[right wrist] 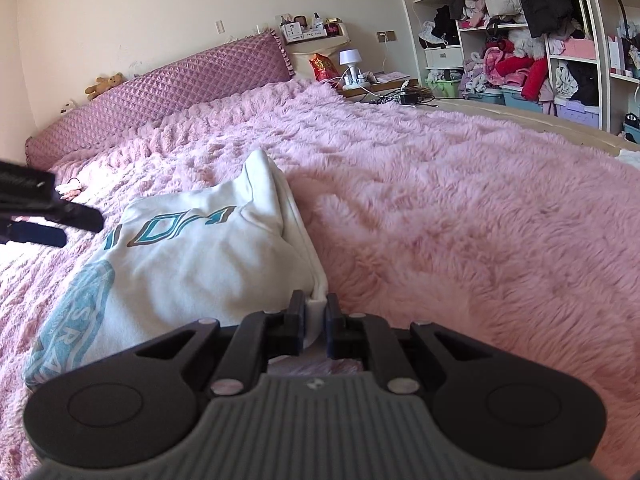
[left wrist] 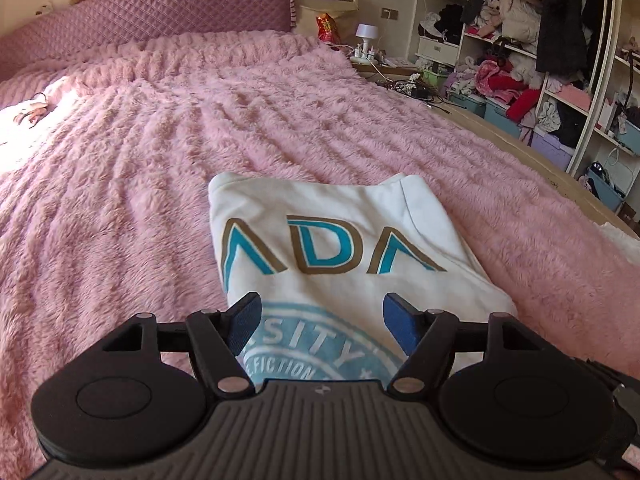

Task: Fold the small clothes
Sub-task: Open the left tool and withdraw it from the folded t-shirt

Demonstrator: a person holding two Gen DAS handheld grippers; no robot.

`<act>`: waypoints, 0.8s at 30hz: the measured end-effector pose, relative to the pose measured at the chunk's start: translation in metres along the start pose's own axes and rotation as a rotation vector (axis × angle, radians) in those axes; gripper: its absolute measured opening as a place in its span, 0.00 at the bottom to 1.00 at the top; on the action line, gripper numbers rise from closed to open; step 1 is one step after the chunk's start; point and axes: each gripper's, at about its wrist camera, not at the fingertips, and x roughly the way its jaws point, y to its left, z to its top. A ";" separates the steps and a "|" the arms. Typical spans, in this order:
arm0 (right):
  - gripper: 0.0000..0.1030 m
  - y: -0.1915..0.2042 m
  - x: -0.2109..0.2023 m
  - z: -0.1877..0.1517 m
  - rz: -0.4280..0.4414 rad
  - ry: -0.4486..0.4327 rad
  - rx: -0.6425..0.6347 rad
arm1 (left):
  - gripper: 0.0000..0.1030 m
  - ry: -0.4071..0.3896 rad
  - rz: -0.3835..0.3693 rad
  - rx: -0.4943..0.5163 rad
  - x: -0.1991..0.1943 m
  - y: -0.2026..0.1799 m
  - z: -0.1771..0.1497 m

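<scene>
White printed sweatshirt (left wrist: 320, 248) lies part-folded on pink fluffy blanket (left wrist: 140, 180), just ahead of both grippers. L gripper (left wrist: 322, 320) wide open, nothing held, above the print. R gripper (right wrist: 314, 316) pinched on sweatshirt's near edge. Prob mid-fold; next needs L to regrip an edge.

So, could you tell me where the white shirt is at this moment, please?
The white shirt lies folded on the pink blanket, just ahead of the open left gripper; in the right wrist view the right gripper pinches its near corner.

Pink fluffy blanket (left wrist: 200, 152), cluttered shelves (left wrist: 520, 60)
</scene>
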 end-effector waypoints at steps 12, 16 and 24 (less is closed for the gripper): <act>0.03 0.001 0.002 0.010 -0.002 0.049 0.003 | 0.66 -0.032 0.112 0.089 -0.040 0.001 -0.085; 0.03 0.003 0.003 0.011 -0.005 0.054 -0.009 | 0.41 -0.023 0.086 0.160 -0.039 -0.005 -0.092; 0.03 0.001 0.005 0.010 -0.002 0.059 -0.006 | 0.42 -0.022 0.077 0.171 -0.040 -0.007 -0.100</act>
